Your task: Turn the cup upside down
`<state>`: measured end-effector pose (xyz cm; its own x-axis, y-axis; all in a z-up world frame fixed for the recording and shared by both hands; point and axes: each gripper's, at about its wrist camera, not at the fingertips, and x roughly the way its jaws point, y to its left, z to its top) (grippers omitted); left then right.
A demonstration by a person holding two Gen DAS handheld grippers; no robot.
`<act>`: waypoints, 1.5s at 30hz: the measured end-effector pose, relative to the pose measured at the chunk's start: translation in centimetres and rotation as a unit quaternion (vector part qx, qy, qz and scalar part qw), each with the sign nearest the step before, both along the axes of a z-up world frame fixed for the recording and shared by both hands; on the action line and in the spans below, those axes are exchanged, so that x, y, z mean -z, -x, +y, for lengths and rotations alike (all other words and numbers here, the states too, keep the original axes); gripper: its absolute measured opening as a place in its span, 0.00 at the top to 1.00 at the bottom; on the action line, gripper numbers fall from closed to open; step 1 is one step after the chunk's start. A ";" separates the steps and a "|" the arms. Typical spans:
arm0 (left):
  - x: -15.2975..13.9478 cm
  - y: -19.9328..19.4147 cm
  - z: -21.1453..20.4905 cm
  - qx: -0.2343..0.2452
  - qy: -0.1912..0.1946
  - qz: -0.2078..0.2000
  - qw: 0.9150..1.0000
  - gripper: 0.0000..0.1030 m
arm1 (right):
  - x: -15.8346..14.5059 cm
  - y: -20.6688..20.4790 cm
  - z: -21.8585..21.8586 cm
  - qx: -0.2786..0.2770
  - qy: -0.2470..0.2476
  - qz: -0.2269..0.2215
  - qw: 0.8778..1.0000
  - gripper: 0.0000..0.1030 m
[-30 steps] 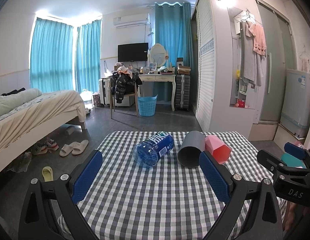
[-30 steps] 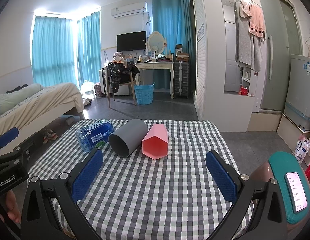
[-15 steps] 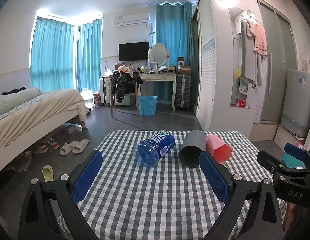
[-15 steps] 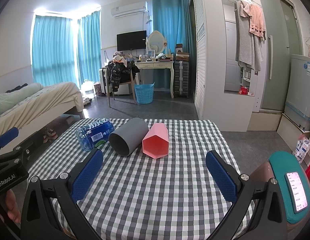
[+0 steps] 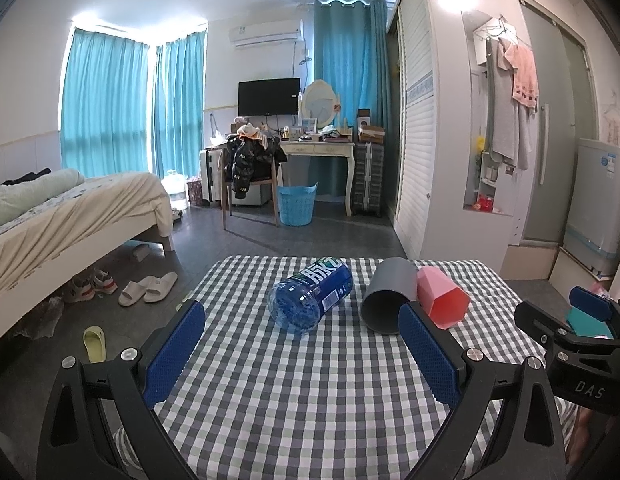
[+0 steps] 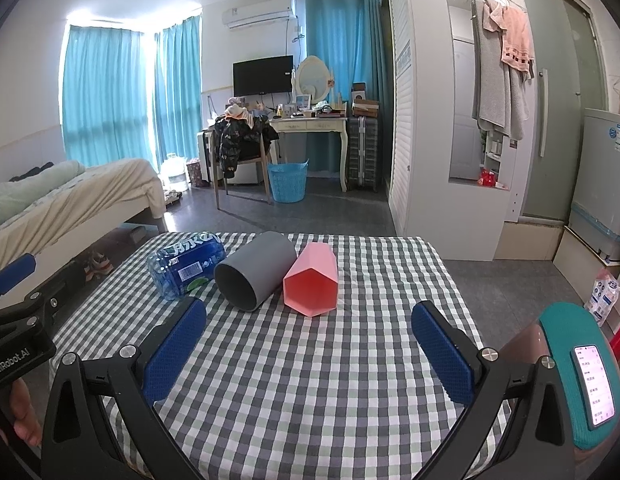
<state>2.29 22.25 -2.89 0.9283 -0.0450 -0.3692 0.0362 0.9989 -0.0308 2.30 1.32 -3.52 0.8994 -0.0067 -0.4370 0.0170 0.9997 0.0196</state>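
Note:
A grey round cup (image 6: pixel 252 272) lies on its side on the checked tablecloth (image 6: pixel 310 380), its mouth toward me. A pink hexagonal cup (image 6: pixel 312 285) lies on its side touching its right flank. Both also show in the left wrist view, the grey cup (image 5: pixel 386 297) and the pink cup (image 5: pixel 442 298). My left gripper (image 5: pixel 301 354) is open and empty, short of the cups. My right gripper (image 6: pixel 308 354) is open and empty, also short of them.
A blue water bottle (image 5: pixel 312 294) lies on its side left of the grey cup. The table's far edge (image 6: pixel 294 236) drops to the floor. A bed (image 5: pixel 70 216) stands at left, a wardrobe (image 5: pixel 430 140) at right. A phone in a teal holder (image 6: pixel 590 380) sits at my right.
Both grippers have crept slightly toward the cups. Neither jaw has changed and the cups and bottle have not moved.

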 end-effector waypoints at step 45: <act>3.9 -10.1 2.8 -0.046 0.006 0.107 0.993 0.02 | 6.6 -19.3 -0.4 0.019 0.028 0.181 0.983 0.40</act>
<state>12.36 25.07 -6.80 0.8294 0.0310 -0.5577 -0.0643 0.9971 -0.0402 21.56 0.90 -10.12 0.6835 -0.0712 -0.7265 0.0506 0.9975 -0.0502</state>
